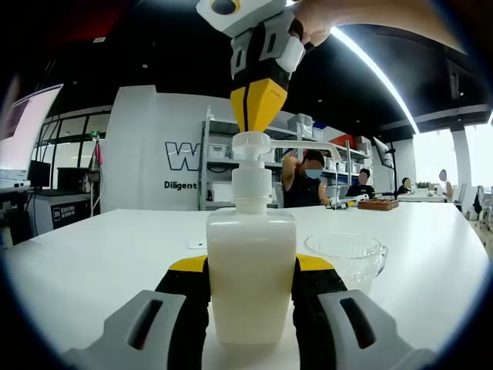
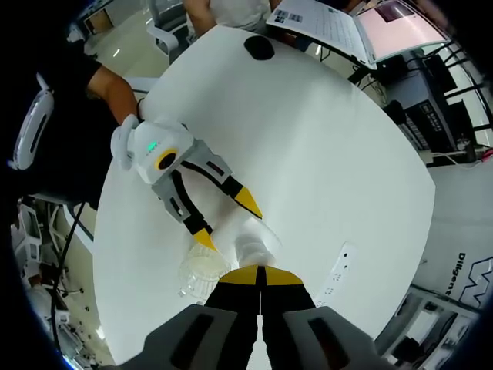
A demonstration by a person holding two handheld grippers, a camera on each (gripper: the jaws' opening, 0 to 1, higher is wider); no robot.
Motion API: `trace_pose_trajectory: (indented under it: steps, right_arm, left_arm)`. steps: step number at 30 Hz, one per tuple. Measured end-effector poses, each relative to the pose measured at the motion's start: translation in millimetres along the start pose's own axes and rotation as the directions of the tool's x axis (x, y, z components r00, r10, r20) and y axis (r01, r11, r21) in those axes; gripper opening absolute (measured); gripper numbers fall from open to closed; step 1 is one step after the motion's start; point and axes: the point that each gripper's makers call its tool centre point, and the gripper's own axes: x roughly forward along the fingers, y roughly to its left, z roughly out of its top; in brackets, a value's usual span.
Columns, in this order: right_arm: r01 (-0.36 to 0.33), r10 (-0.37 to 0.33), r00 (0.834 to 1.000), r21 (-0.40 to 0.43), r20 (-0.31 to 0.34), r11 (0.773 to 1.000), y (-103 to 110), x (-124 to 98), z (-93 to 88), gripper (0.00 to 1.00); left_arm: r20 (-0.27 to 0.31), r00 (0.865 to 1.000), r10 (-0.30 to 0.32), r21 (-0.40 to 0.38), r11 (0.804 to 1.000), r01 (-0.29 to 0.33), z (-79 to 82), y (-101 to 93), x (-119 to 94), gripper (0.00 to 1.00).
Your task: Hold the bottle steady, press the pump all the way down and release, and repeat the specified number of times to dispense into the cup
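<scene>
We counted one pump bottle [image 1: 252, 270], one clear glass cup [image 1: 350, 258] and two tools. The bottle, translucent white and full of pale liquid, stood upright on the white worktop [image 1: 92, 254], with the left tool [image 1: 252, 289] clamped on its body, a yellow-tipped jaw against each flank. The cup stood on the worktop just beside the bottle, under the tip of the long white spout [image 1: 308, 145].

The right tool [image 1: 259, 116] came down from above in the left gripper view, its jaws together, their yellow tips resting on the pump head [image 1: 251, 142]. In the right gripper view the same jaws [image 2: 260, 281] met over the pump head [image 2: 256, 245], seen from above, with the cup [image 2: 202, 271] close beside it and the left tool [image 2: 223, 212] reaching in from the left with its jaws spread around the bottle.

The worktop was broad, white and rounded at its corners. On it we also saw one dark round object [image 2: 260, 48], one open laptop [image 2: 347, 27] and a white power strip [image 2: 339, 270]. The room was an open office with a dark ceiling, a long light strip [image 1: 370, 65], metal shelving [image 1: 223, 166] and a white wall [image 1: 146, 154] bearing lettering. Four seated people [image 1: 304, 181] showed behind the worktop.
</scene>
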Motion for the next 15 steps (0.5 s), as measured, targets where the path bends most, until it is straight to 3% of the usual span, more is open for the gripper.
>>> trace_pose_trajectory:
  steps: [8, 15]
  right_arm:
    - [0.003, -0.003, 0.999, 0.014, 0.052, 1.0, 0.8, 0.0, -0.2, 0.0]
    - [0.009, -0.01, 0.998, 0.013, 0.059, 1.0, 1.3, 0.3, 0.8, 0.0]
  left_arm:
    - [0.001, 1.0, 0.003, 0.0, 1.0, -0.003, 0.0, 0.1, -0.2, 0.39]
    - [0.002, 1.0, 0.005, 0.001, 1.0, -0.005, -0.1, 0.2, -0.4, 0.39]
